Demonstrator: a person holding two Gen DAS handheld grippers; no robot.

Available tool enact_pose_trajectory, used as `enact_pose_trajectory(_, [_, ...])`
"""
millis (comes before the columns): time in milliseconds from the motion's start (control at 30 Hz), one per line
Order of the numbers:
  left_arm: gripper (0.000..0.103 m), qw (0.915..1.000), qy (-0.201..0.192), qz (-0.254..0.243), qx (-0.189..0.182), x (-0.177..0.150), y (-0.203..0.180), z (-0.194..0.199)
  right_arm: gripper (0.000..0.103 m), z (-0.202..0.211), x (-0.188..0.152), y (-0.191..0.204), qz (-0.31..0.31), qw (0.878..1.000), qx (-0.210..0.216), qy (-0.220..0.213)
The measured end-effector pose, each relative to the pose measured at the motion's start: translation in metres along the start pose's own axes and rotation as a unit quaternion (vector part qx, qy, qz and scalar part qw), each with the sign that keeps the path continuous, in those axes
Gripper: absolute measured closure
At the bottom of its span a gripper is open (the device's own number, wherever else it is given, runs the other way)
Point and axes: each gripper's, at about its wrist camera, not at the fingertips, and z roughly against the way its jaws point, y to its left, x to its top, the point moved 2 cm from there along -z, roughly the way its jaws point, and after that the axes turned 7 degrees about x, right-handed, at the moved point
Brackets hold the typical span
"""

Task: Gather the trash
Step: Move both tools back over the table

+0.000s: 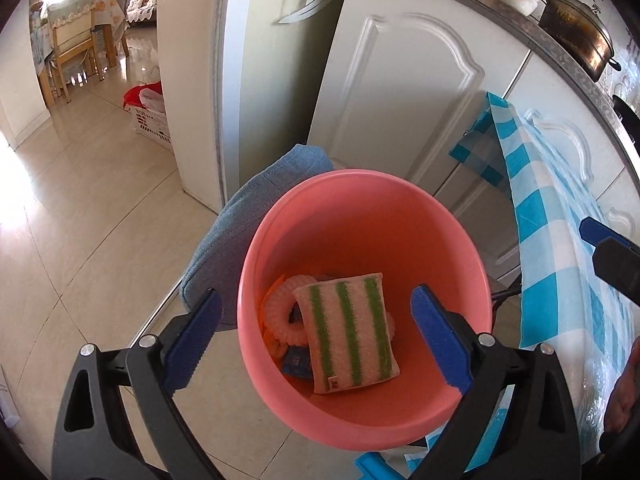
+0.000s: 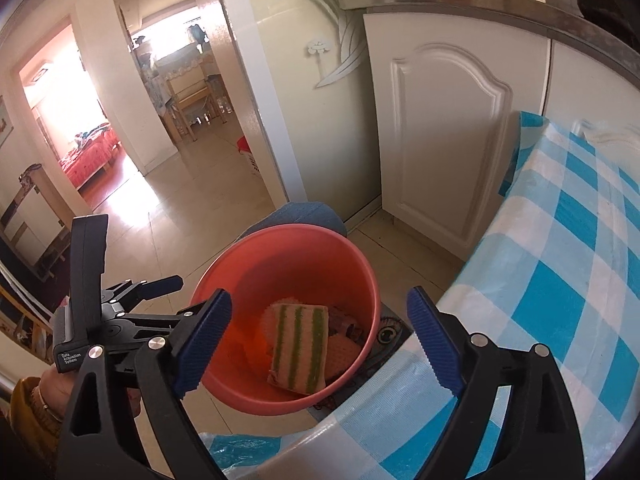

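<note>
Bottom center of both views: striped sponge (image 1: 347,332) lay inside pink bin (image 1: 360,192); left gripper (image 1: 316,340) and right gripper (image 2: 320,340) both spread, empty.

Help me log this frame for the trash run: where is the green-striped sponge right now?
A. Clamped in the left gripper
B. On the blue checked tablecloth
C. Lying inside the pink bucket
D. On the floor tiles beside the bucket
C: the green-striped sponge lies inside the pink bucket on top of other items, while the left gripper and right gripper both stand open and empty above it.
</note>
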Motion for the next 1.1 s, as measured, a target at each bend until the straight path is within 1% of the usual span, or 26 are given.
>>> enact_pose_trajectory(167, [0.008, 1.0, 0.005, -0.004, 0.007, -0.001, -0.002, 0.001, 0.015, 0.016, -0.006, -0.017, -0.029, 0.999, 0.003, -0.016])
enact_pose_trajectory(433, [0.008, 0.9998, 0.001, -0.015, 0.014, -0.001, -0.014, 0.012, 0.015, 0.039, -0.019, -0.028, -0.055, 0.998, 0.001, -0.036])
enact_pose_trajectory(667, [0.008, 0.999, -0.008, -0.04, 0.018, 0.002, -0.037, 0.027, 0.013, 0.06, -0.032, -0.042, -0.075, 0.996, -0.001, -0.055])
enact_pose_trajectory(767, [0.008, 0.9985, -0.012, -0.051, 0.017, 0.002, -0.048, 0.034, 0.013, 0.07, -0.038, -0.048, -0.084, 0.994, -0.005, -0.066])
enact_pose_trajectory(1100, [0.008, 0.995, -0.031, -0.093, 0.02, 0.002, -0.086, 0.06, 0.013, 0.111, -0.059, -0.068, -0.118, 0.987, 0.001, -0.108])
